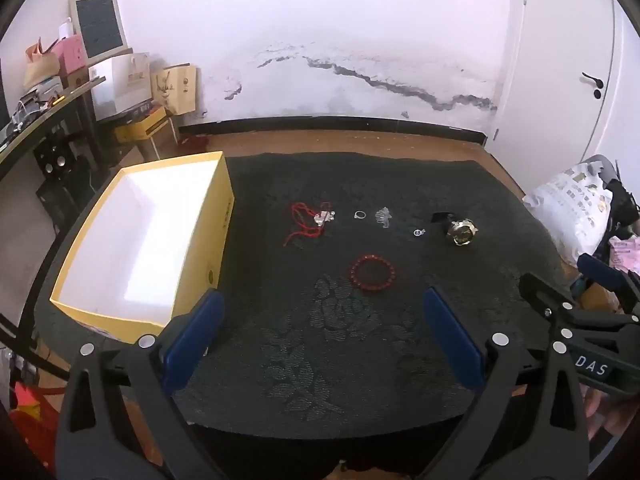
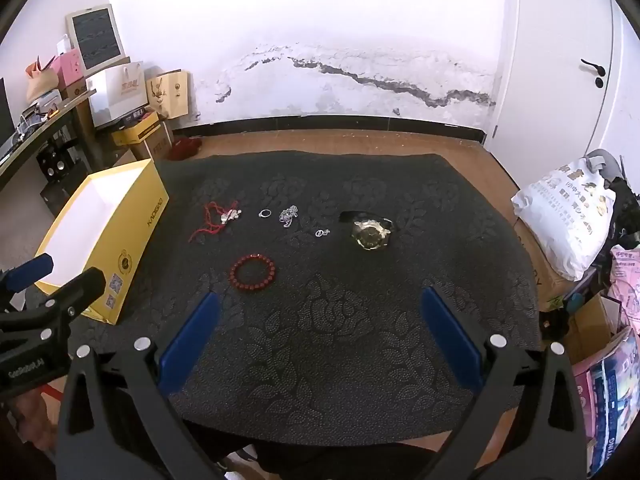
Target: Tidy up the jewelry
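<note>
Black embossed floral cloth [image 2: 344, 328] is covering the table and carrying all jewelry items.

Nearest: both grippers are hovering over the cloth's near edge. Left gripper [image 1: 320, 304] is spread wide, nothing btwn its blue pads [image 1: 192, 344]. Right gripper [image 2: 320, 308] is likewise spread wide, pads [image 2: 452, 340] clamping nothing. In the right wrist view, the left unit is showing at the left edge, in front of the box.

Next row: red bead bracelet [image 2: 253, 272] is lying flat as a closed ring, apart from the other pcs.

Far row, L to R in the right wrist view:
- red cord necklace [image 2: 210, 222] w/ silver pendant [image 2: 230, 215], cord lying loose and tangled
- silver ring [image 2: 265, 213]
- silver chain [image 2: 289, 216], bunched in a small heap
- small silver ring [image 2: 321, 233], slightly nearer than its neighbours
- gold-faced wristwatch [image 2: 370, 232] w/ black strap, dial facing up

Yellow cardboard box [image 1: 200, 240] is sitting open at the cloth's left edge; its white interior is showing no contents.

Beyond: wood floor, then a white wall [image 2: 320, 60] w/ a dark crack.
</note>
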### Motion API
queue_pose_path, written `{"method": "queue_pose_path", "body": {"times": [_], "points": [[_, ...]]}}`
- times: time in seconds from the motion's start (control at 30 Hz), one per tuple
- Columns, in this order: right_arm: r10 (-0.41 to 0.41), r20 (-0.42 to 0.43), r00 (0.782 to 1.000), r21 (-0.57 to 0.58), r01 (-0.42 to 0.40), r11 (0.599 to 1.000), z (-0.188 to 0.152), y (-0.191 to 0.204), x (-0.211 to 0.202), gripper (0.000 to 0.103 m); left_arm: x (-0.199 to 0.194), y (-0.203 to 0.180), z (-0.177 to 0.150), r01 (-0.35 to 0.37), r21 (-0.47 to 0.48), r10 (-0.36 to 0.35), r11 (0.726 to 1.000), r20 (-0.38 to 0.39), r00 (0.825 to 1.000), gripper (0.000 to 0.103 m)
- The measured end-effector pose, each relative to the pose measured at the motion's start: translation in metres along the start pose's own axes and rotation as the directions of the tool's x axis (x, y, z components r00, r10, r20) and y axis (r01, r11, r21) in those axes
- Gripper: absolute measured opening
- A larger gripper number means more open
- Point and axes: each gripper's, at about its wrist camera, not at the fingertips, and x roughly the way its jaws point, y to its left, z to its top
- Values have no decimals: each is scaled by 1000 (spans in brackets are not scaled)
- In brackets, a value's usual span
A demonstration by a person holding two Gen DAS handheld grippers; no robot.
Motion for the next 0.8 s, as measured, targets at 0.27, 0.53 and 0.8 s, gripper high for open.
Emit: {"method": "queue_pose_path", "body": {"times": [0.27,0.53,0.8], "points": [[-3,0,1000,-3,3,1000,0,2,-1,97,7,2,1,18,-22,-19,1000,-41,999,97],[-1,0,1000,-2,1,1000,3,4,-1,97,8,2,3,14,-28,-15,999,-40,999,97],[0,-1,1000,-2,0,1000,-3,4,-2,97,8,1,2,20,-22,-21,1000,-43,999,97]]}}
